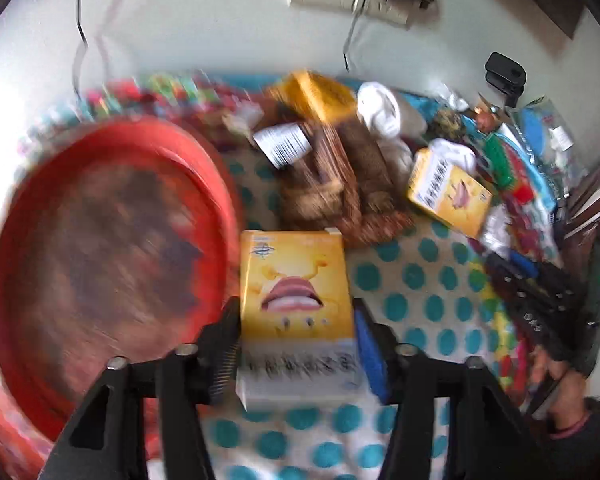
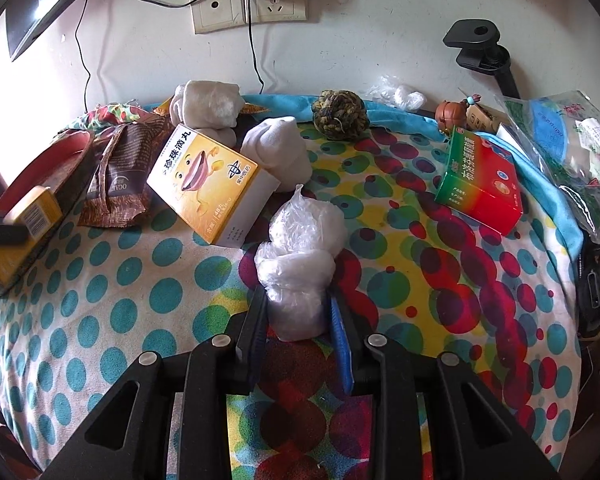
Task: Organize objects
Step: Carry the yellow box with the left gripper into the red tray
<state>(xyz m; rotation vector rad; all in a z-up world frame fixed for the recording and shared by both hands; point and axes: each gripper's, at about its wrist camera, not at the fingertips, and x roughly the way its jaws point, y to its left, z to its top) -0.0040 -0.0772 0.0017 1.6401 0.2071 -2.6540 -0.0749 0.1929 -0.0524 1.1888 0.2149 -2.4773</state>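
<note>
At the bottom of the left wrist view, the left gripper [image 1: 296, 340] clamps a yellow box [image 1: 296, 300], carried beside the red tray [image 1: 112, 256] at left, likely its destination. In the right wrist view, the right gripper [image 2: 298, 320] pinches a plastic bag [image 2: 300, 264] at centre. Beyond, a second yellow box [image 2: 212, 184] leans on brown packets [image 2: 120, 184].

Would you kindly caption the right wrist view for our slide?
Right claw gripping a crumpled plastic bag above a polka-dot cloth strewn with boxes.
</note>
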